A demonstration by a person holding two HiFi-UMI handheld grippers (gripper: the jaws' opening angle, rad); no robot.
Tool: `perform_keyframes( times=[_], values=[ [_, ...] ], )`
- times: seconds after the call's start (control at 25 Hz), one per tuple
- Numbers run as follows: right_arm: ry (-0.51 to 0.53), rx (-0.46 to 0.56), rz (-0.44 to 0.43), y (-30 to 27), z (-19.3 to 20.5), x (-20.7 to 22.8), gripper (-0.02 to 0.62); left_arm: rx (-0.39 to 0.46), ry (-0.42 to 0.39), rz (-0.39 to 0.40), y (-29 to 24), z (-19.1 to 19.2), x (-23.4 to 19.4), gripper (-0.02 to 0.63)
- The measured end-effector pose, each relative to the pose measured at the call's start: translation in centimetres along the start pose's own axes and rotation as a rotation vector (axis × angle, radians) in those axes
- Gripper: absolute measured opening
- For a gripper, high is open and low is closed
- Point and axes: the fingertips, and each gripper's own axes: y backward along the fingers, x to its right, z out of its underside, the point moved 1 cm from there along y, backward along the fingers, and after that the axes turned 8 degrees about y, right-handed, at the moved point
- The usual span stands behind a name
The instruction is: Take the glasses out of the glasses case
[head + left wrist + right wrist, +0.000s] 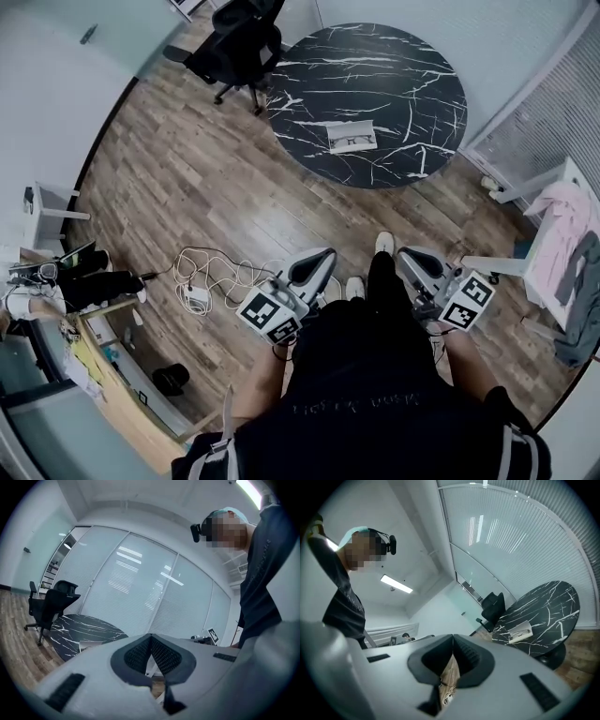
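The left gripper (322,258) and right gripper (412,258) are both shut with nothing in them, low by the person's legs. Well away at 12 o'clock, the white glasses case (352,138) lies open on the round black marble table (309,66) — thin dark-framed glasses (352,143) inside. Shut tongs could push the case away — open 1 first.

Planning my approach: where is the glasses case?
Head view, upper middle: the glasses case lies on the round marble table, right of the office chair.

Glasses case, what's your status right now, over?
Left gripper shut, empty; right gripper shut, empty. Glasses case on round table, glasses in it, far from both grippers. Office chair beside table.
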Motion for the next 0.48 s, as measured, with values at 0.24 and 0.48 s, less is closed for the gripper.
perform_keyframes(
  times=[0.24, 0.48],
  values=[
    [-0.018, -0.011, -0.005, -1.1, -1.8, 4.4, 0.031, -0.011, -0.012, -0.019, -3.7, -1.4, -1.8, 0.018],
    [-0.027, -0.032, -0.003, -2.4, -3.7, 8.8, 0.031, -0.01, -0.002, -0.042, -7.3, -3.0, -4.0, 0.018]
  ],
)
